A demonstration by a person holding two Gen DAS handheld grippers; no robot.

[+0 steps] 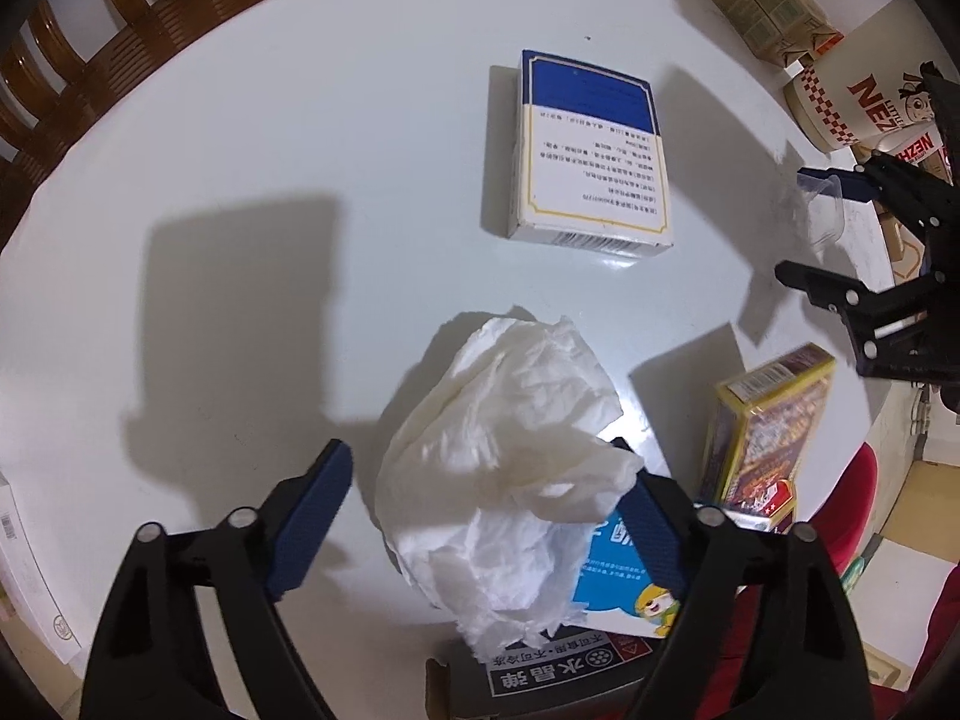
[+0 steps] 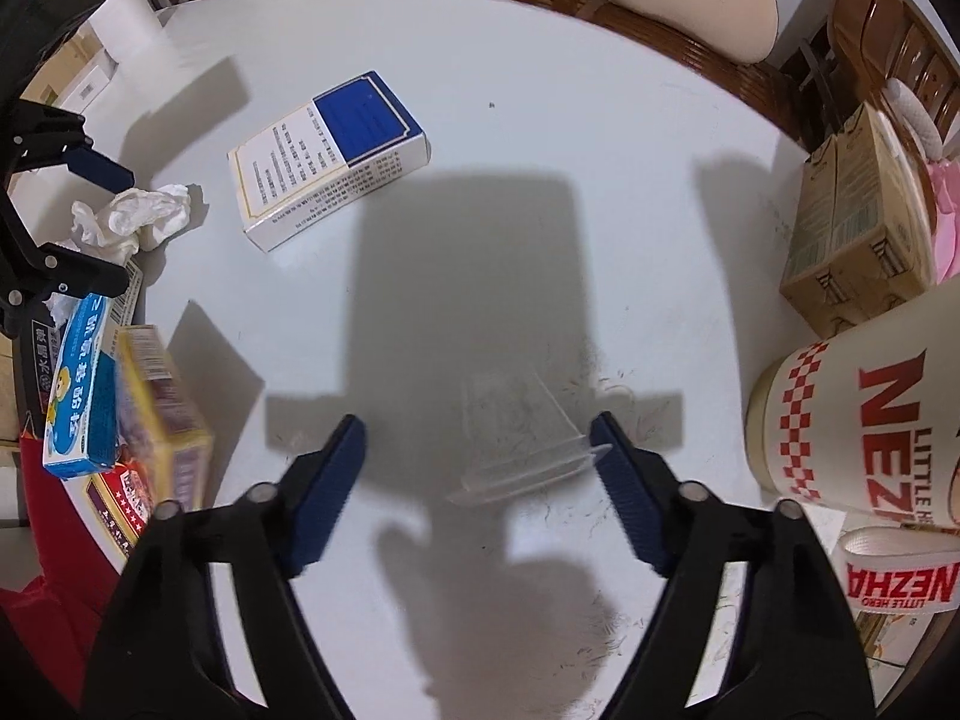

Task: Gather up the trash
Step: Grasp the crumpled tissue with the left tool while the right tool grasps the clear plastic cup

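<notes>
A crumpled white tissue (image 1: 510,462) lies on the white round table (image 1: 300,180), between the open fingers of my left gripper (image 1: 480,480); its right edge drapes over the right finger. The tissue also shows in the right wrist view (image 2: 135,216). A blue-and-white box (image 1: 585,159) lies flat further out, also in the right wrist view (image 2: 327,159). My right gripper (image 2: 480,450) is open around a clear plastic cup (image 2: 522,438) lying on its side, its rim touching the right finger. The right gripper appears in the left wrist view (image 1: 810,222).
A yellow box (image 1: 762,420), a light-blue box (image 2: 81,390) and a black box (image 1: 558,669) sit at the table's near edge. A NEZHA paper bucket (image 2: 858,420), brown cartons (image 2: 852,228) and wooden chairs (image 2: 690,18) ring the far side. Hair-like debris lies near the cup.
</notes>
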